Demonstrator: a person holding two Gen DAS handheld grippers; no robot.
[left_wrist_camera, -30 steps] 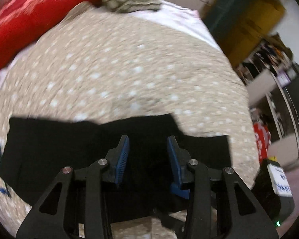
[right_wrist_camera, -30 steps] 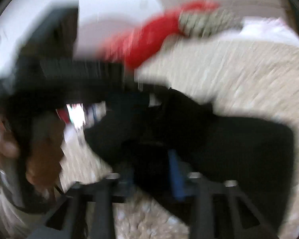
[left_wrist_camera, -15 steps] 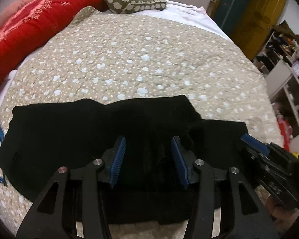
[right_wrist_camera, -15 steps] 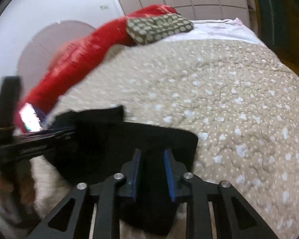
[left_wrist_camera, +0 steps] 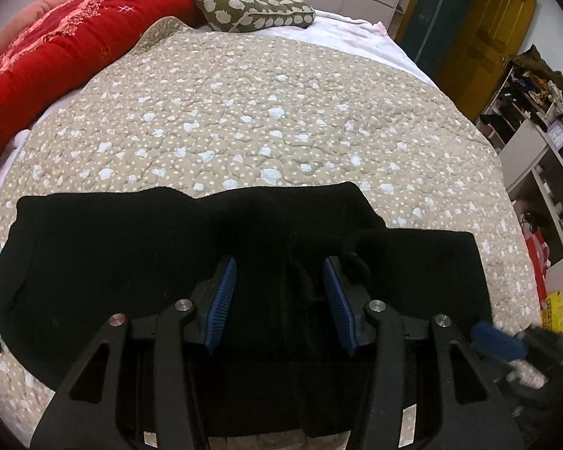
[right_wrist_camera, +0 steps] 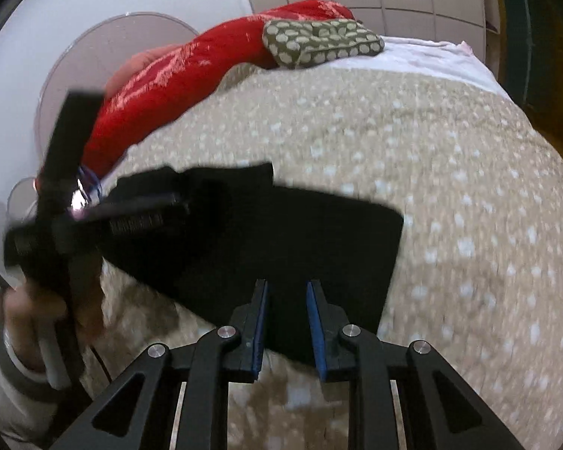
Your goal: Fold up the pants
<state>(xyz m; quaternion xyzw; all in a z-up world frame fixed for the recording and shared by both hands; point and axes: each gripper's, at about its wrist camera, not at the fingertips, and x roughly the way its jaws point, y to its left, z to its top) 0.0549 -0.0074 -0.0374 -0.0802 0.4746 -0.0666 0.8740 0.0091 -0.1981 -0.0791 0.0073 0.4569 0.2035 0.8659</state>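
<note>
Black pants (left_wrist_camera: 112,262), folded across quilted bed (left_wrist_camera: 262,112). Left hand-held gripper (left_wrist_camera: 279,292) wide open, right hand-held gripper (right_wrist_camera: 286,315) part-open; both empty. Risk: loose upper layer slipping, fold unravelling.

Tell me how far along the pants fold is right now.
Done: the black pants lie folded lengthwise into a band across the dotted quilt, one layer lapping another. In hand: nothing; the left gripper and right gripper hover open over the fabric. Left: folding the band shorter, judging by its length.
</note>
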